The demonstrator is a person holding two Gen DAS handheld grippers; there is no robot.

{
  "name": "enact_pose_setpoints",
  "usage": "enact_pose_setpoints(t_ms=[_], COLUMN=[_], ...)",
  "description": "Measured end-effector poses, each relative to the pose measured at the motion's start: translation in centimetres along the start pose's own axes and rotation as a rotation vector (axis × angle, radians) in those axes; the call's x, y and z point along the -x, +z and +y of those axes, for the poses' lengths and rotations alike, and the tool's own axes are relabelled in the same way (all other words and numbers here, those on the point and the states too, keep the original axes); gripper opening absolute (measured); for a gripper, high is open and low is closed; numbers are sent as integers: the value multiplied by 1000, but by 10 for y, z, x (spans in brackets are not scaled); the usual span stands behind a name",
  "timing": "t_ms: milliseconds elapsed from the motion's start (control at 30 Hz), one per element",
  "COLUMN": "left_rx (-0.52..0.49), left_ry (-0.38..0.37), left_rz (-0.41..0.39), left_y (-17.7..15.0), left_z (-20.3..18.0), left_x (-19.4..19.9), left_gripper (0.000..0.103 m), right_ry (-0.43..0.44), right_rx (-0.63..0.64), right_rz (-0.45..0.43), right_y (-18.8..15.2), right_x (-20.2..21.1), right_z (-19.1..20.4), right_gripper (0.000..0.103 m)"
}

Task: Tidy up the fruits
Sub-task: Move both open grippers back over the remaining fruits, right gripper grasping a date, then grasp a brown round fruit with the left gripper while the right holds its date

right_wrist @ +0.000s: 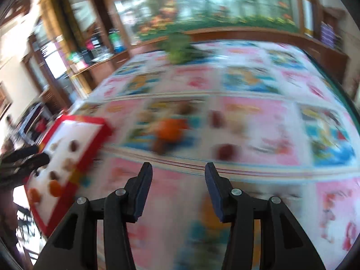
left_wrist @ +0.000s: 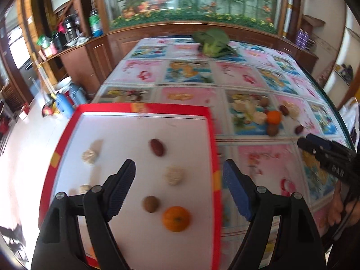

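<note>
The red-rimmed tray with its white floor sits at the near left of the table, which is covered by a cartoon-patterned cloth; the tray's long axis runs from near to far. Inside it, a red date lies with its long axis pointing away and slightly left. Nearer and to the right of the date is a pale puffed cake, then a brown walnut, and just right of that an orange tangerine with its stem dimple facing near. Another pale cake lies toward the tray's left wall.

The left gripper hovers over the near part of the tray, its fingers spread wide and holding nothing; the right finger hangs above the tray's right rim.

To the right of the tray, a loose cluster lies on the cloth: a second tangerine, a walnut just near it, pale cakes to its left and two dates to its right. A head of broccoli lies at the far end.

The right gripper is above bare cloth in a heavily blurred right wrist view, fingers apart and empty, pointing toward that cluster, where an orange blur marks the tangerine. The tray's rim stands between the two groups.
</note>
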State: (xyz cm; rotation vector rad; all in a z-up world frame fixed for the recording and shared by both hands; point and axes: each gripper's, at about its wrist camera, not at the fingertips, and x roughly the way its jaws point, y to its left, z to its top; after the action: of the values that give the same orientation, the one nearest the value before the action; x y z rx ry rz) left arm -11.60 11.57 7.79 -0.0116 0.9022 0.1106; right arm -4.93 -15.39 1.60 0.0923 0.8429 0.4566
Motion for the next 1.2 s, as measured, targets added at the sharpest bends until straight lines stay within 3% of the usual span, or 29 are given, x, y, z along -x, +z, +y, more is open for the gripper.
enact_pose_setpoints(t_ms=[233, 500, 533, 633, 733, 900, 967, 1200], left_rx=[-98, -168, -174, -190, -190, -144, -138, -107], left_ry=[-49, -66, -66, -75, -92, -135, -152, -157], left_rz=[42, 61, 67, 81, 92, 123, 125, 142], left_y=[-2, 6, 9, 15, 20, 29, 32, 39], left_z=[-51, -86, -90, -100, -109, -120, -126, -139], left_x=[-9, -21, -26, -38, -49, -69, -75, -91], left_gripper=[81, 81, 81, 81, 81, 80, 69, 63], right_ry=[-74, -92, -93, -125, -139, -94, -91, -72], right_rx=[-33, 23, 31, 55, 59, -63, -107, -214], right_rz=[33, 61, 70, 72, 64, 42, 26, -25], right_y=[12, 18, 18, 18, 17, 21, 23, 25], right_x=[-10, -28, -30, -35, -36, -26, -20, -4], right_z=[-39, -29, -28, -25, -26, -46, -53, -71], right_gripper=[48, 47, 46, 27, 27, 27, 27, 27])
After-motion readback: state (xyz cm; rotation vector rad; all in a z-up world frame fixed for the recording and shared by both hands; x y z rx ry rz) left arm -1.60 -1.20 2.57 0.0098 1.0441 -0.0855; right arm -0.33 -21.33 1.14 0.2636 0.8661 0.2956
